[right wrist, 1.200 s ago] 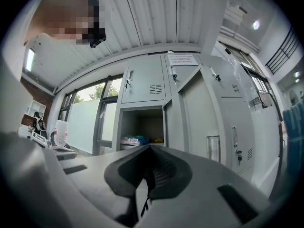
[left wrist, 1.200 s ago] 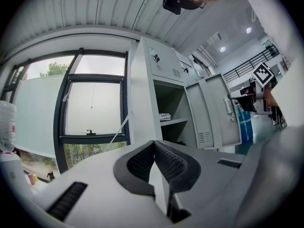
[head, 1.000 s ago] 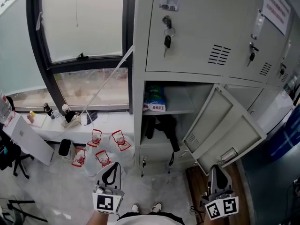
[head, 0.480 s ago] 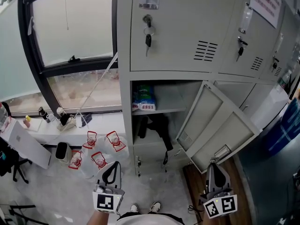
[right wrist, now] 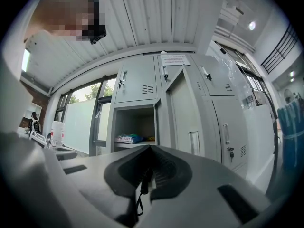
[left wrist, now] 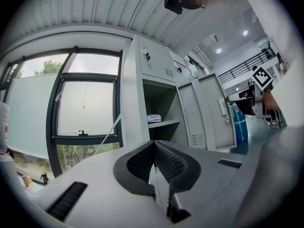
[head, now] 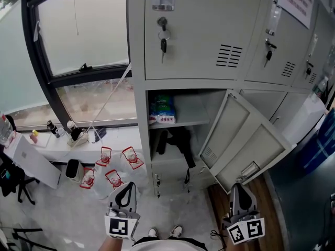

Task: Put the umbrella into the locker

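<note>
The grey locker [head: 141, 135] stands with its lower door [head: 246, 140] swung out to the right. In its lower compartment lies a black folded thing with a hanging strap, which looks like the umbrella [head: 177, 141]. Both grippers sit low in the head view, well short of the locker. My left gripper [head: 126, 184] is shut and empty, and its pads meet in the left gripper view [left wrist: 154, 144]. My right gripper [head: 239, 186] is shut too [right wrist: 149, 148], in front of the open door. A thin black strap [right wrist: 141, 186] shows through the slit below its pads.
A blue and green package [head: 162, 111] lies on the locker's shelf. Keys [head: 163, 42] hang in the closed door above. Several water bottles [head: 112, 166] stand on the floor left of the locker, below a window sill [head: 52, 145] with small items. A blue bin [head: 322, 140] is at the right.
The head view has swung a little, so the locker sits further left in the picture. Both grippers keep their places and stay shut. Nothing in the locker has moved.
</note>
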